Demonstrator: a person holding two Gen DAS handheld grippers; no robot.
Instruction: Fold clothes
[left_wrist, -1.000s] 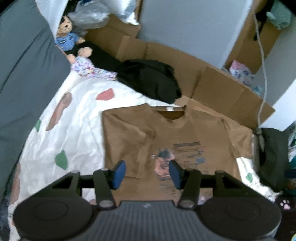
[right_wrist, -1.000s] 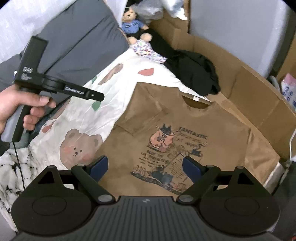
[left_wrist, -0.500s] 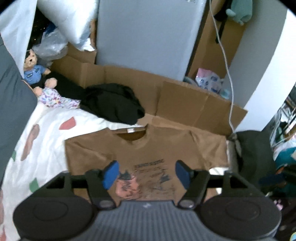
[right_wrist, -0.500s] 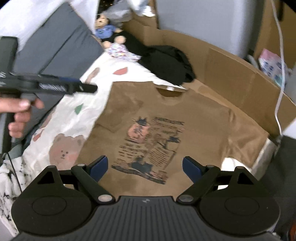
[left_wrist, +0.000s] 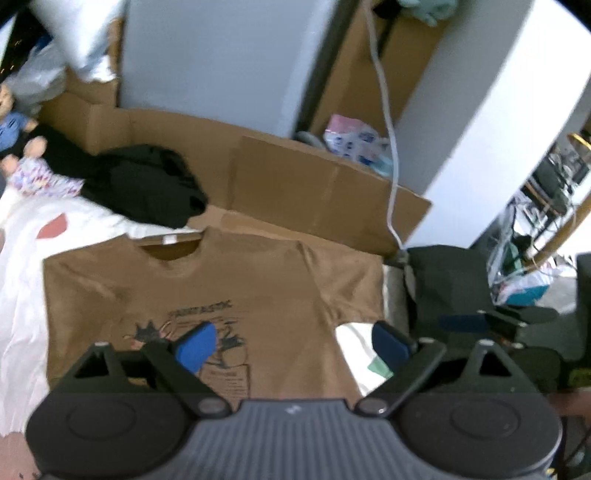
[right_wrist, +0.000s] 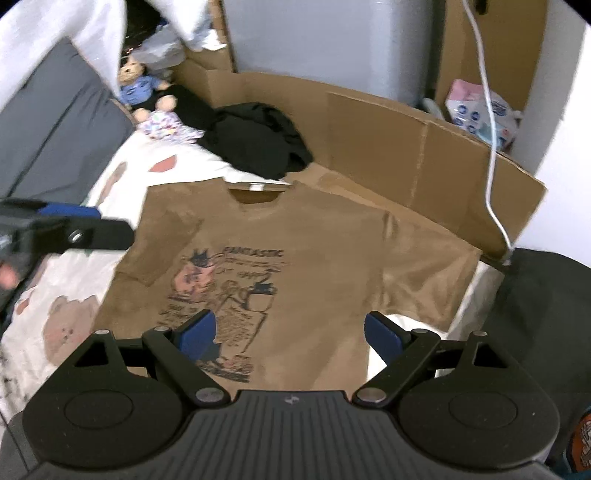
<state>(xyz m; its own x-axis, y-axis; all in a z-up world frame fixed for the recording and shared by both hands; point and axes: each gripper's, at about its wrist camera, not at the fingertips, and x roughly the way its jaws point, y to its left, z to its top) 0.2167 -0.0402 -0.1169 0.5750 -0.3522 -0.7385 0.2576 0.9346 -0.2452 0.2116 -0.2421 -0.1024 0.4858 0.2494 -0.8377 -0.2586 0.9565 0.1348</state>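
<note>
A brown T-shirt (left_wrist: 258, 280) (right_wrist: 325, 258) with a cartoon print lies spread flat, front up, collar far, on a white patterned bedsheet (left_wrist: 18, 280) (right_wrist: 66, 295). My left gripper (left_wrist: 291, 350) hovers over the shirt's lower right part. Its jaws are opening, with nothing gripped between the blue pads. My right gripper (right_wrist: 290, 336) hangs open above the shirt's lower middle, also with nothing in it. Each wrist view catches the other tool: the left gripper (right_wrist: 74, 229) at the left edge and the right gripper (left_wrist: 495, 319) at the right edge.
A heap of black clothing (left_wrist: 147, 184) (right_wrist: 255, 144) lies just beyond the collar. Cardboard sheets (left_wrist: 314, 184) (right_wrist: 406, 147) stand behind the bed, with a white cable (right_wrist: 487, 147) hanging over them. A teddy bear (right_wrist: 138, 83) and a grey cushion (right_wrist: 48, 129) sit at the left, a dark bag (left_wrist: 443, 280) at the right.
Both views have swept rightward across the shirt toward its right sleeve and the bed's right edge. The left gripper's jaws have spread much wider. The right jaws kept their width.
</note>
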